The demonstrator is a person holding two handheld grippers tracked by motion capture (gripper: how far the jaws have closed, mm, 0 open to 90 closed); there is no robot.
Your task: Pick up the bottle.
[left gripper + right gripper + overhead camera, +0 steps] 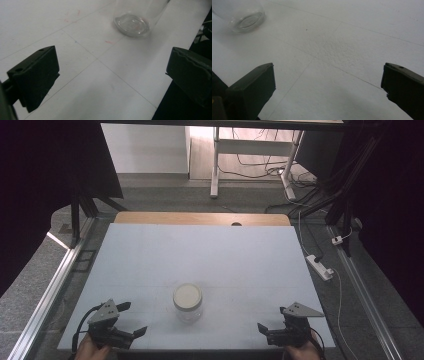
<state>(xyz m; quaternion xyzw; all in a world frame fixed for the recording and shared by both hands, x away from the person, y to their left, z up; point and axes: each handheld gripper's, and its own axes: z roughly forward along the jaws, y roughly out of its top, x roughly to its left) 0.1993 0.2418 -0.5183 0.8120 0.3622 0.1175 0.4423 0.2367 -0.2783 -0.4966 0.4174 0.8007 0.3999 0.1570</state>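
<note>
A clear glass jar [187, 303] with a white lid stands upright on the white table top [200, 250], near its front edge and about midway across. My left gripper [134, 318] sits at the front left corner, open, nothing between its jaws; in the left gripper view [113, 60] the jar's base [132, 23] lies ahead and to the right. My right gripper [272, 318] rests at the front right, open and empty as well. The right gripper view [328, 70] has the jar [244, 15] at upper left, well apart.
A wooden strip [200, 218] borders the table's far edge. Metal rails [45, 295] run along both sides. On the floor to the right lies a white power strip [320, 266] with cables. A white desk frame [216, 170] stands beyond the table.
</note>
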